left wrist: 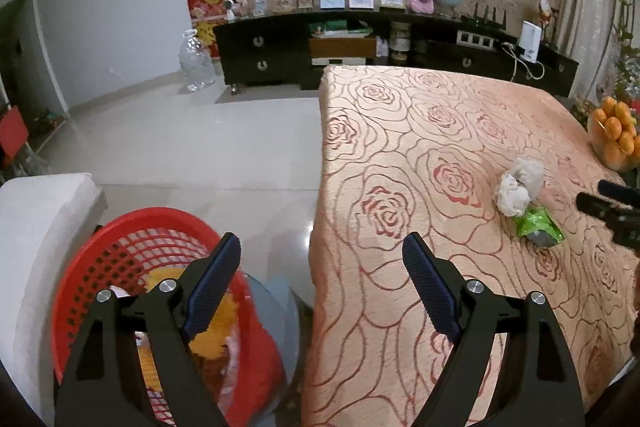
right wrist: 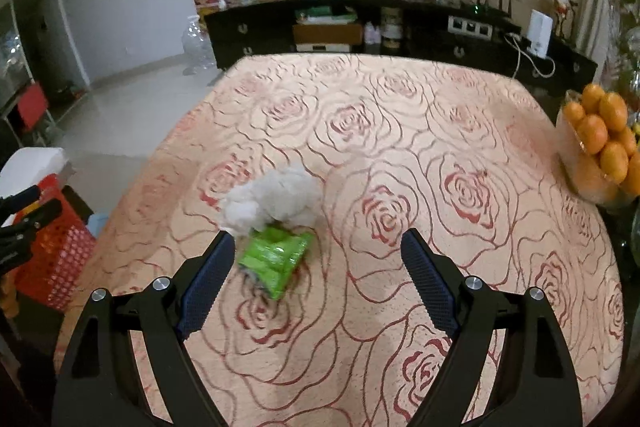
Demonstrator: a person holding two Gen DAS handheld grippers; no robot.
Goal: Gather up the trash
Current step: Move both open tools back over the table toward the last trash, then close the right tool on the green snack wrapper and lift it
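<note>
**Right gripper nearer the trash, jaws spread and empty**

The crumpled green plastic wrapper (right wrist: 276, 259) lies flat on the rose-patterned peach tablecloth (right wrist: 440, 147), touching the 2 crumpled white paper wads (right wrist: 272, 203) just beyond it. In the right wrist view the wrapper sits just ahead of the right gripper (right wrist: 318, 247), left of the gap's centre and close beside the left-hand fingertip, so the jaws are not yet centred on it. Its long axis looks to run roughly along the gripper's pointing line, tilted a little; blur makes this uncertain. The right gripper's jaws stand wide apart with nothing between the pads.

The left gripper (left wrist: 322, 251), likewise spread and empty, hangs over the table's edge, above the round red plastic lattice basket (left wrist: 120, 251) that stands on the floor beside the table. From there the trash lies well off to its right. The right hand is therefore the better placed; a small shift leftward and down should bracket the wrapper.
</note>
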